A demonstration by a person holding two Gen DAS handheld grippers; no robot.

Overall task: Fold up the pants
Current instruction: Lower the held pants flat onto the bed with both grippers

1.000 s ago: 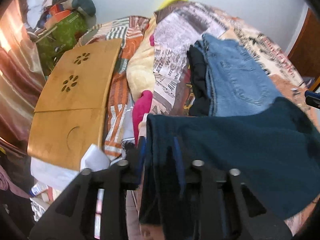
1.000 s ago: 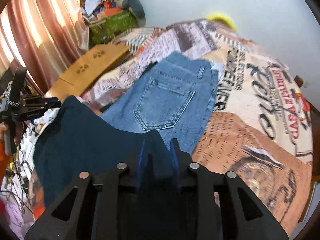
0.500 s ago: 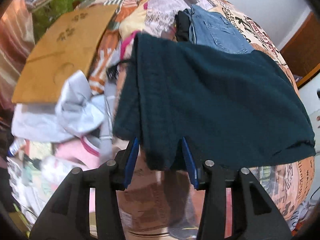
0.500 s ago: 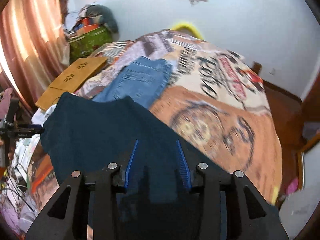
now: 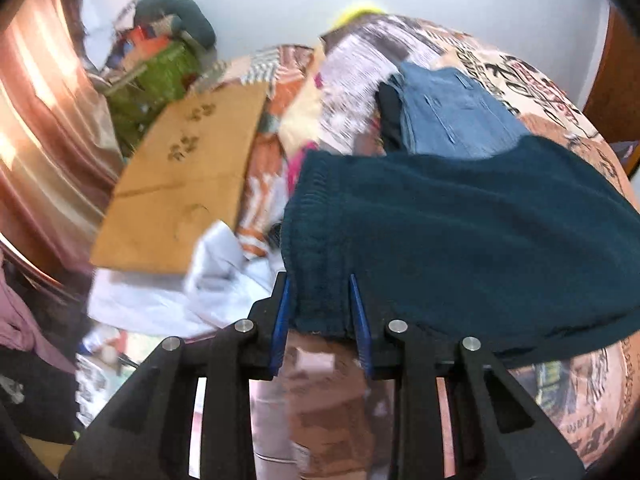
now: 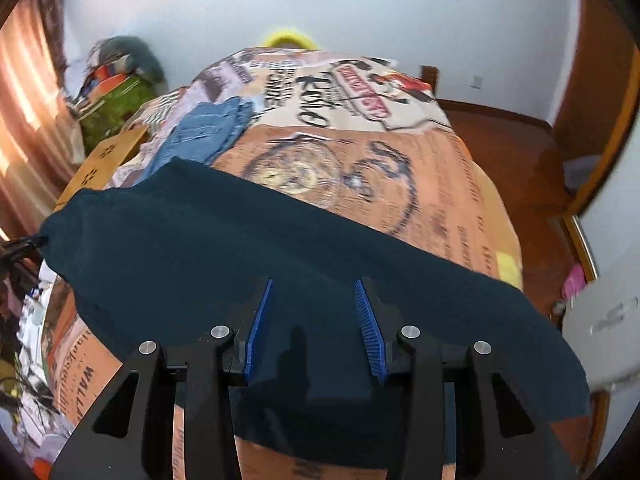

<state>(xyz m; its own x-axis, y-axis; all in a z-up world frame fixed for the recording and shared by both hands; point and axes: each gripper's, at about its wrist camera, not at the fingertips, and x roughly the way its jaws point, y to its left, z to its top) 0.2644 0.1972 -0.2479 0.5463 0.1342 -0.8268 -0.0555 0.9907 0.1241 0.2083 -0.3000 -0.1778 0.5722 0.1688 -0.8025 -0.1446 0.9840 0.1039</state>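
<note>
While both grippers (image 5: pixel 320 312) (image 6: pixel 314 328) stand released around the teal pants (image 5: pixel 460 240) on the bed (image 6: pixel 400 184), next likely regrasp for another fold.

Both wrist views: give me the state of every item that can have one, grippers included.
Left gripper: open, teal pants' ribbed edge between its fingers.
Right gripper: open, over the teal cloth.
Teal pants: spread flat across the bed's near end, folded over.
Jeans: folded, lying on the bed beyond the teal pants.
Bedspread: spread over the bed.
Curtain: drawn, light coming through.
</note>
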